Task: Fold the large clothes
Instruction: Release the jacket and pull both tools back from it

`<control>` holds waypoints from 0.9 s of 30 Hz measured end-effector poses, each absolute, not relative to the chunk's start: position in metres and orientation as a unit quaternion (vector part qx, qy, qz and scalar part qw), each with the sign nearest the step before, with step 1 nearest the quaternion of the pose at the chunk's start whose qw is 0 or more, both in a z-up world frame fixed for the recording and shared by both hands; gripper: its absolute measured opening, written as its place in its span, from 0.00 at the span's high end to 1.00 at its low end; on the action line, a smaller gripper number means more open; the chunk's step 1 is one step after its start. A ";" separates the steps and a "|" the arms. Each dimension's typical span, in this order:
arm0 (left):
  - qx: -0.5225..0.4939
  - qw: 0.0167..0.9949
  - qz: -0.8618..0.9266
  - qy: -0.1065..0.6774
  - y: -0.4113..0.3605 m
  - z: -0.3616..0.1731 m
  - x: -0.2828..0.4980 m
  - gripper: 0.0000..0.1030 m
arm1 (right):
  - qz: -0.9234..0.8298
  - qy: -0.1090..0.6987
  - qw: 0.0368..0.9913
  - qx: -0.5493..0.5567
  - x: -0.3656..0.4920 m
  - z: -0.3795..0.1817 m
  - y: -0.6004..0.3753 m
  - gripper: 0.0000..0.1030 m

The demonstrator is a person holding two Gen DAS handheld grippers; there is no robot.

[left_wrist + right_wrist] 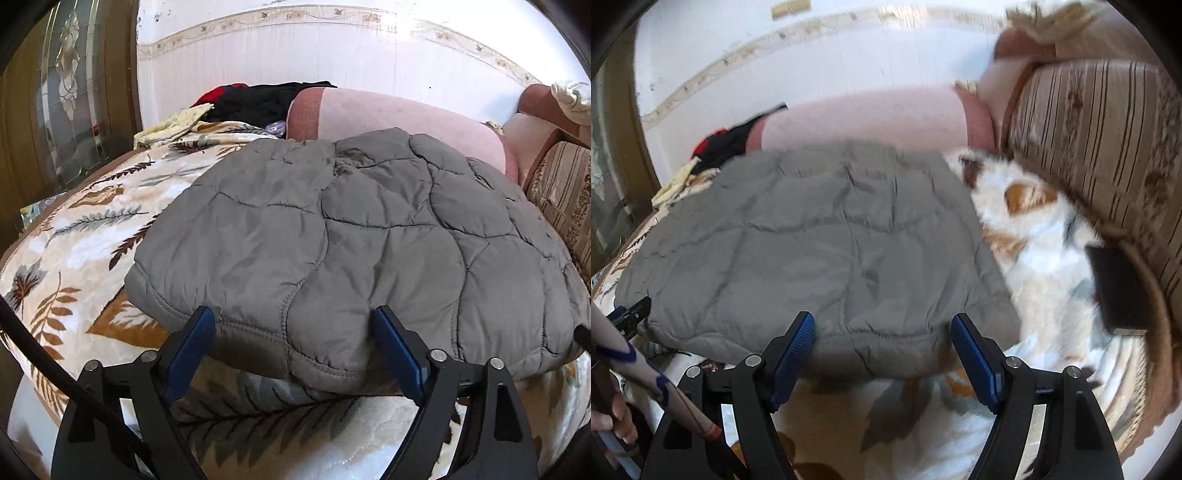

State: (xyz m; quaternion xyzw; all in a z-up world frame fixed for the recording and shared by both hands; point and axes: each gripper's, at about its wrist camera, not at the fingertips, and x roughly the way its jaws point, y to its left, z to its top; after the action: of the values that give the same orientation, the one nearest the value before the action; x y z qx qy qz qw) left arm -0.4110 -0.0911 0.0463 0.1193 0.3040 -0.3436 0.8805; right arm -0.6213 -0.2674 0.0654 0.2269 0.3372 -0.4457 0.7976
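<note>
A grey quilted jacket lies folded into a flat bundle on a leaf-patterned blanket. It also shows in the right wrist view, somewhat blurred. My left gripper is open, its blue-padded fingers at the jacket's near hem, holding nothing. My right gripper is open at the near hem further right, holding nothing. The tip of the left gripper shows at the jacket's left corner in the right wrist view.
A pink bolster lies behind the jacket against the white wall. Dark and red clothes are piled at the back left. A striped sofa arm stands on the right, with a dark flat object beside it.
</note>
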 end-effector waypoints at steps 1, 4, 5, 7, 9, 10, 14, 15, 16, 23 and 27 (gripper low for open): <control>0.121 0.881 -0.342 0.304 -0.092 0.046 -0.412 0.14 | -0.445 0.344 0.793 0.235 -0.620 0.061 -0.270 0.22; 0.120 0.882 -0.342 0.303 -0.091 0.046 -0.412 0.14 | -0.448 0.351 0.790 0.227 -0.616 0.057 -0.270 0.21; 0.119 0.882 -0.341 0.303 -0.091 0.046 -0.412 0.14 | -0.448 0.353 0.791 0.221 -0.615 0.057 -0.268 0.21; 0.119 0.883 -0.340 0.300 -0.090 0.047 -0.414 0.14 | -0.449 0.347 0.794 0.220 -0.618 0.060 -0.266 0.21; 0.121 0.884 -0.338 0.298 -0.090 0.047 -0.416 0.14 | -0.452 0.332 0.800 0.212 -0.620 0.066 -0.262 0.21; 0.122 0.884 -0.338 0.298 -0.090 0.048 -0.416 0.14 | -0.456 0.325 0.804 0.201 -0.620 0.070 -0.259 0.21; 0.121 0.884 -0.338 0.300 -0.089 0.048 -0.416 0.14 | -0.450 0.323 0.813 0.181 -0.614 0.074 -0.252 0.21; 0.121 0.884 -0.338 0.300 -0.089 0.048 -0.416 0.13 | -0.448 0.328 0.812 0.180 -0.612 0.072 -0.252 0.21; 0.122 0.884 -0.337 0.300 -0.089 0.048 -0.416 0.13 | -0.446 0.333 0.811 0.181 -0.610 0.070 -0.253 0.21; 0.122 0.884 -0.336 0.301 -0.089 0.047 -0.415 0.12 | -0.439 0.350 0.801 0.209 -0.611 0.057 -0.262 0.21; 0.122 0.884 -0.336 0.301 -0.089 0.048 -0.415 0.12 | -0.439 0.355 0.798 0.211 -0.609 0.054 -0.263 0.18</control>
State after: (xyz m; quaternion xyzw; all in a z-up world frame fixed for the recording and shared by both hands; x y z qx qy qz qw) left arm -0.4147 -0.0892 0.0475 0.1215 0.3013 -0.3363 0.8839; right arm -0.6094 -0.2626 0.0539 0.2109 0.3555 -0.4385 0.7980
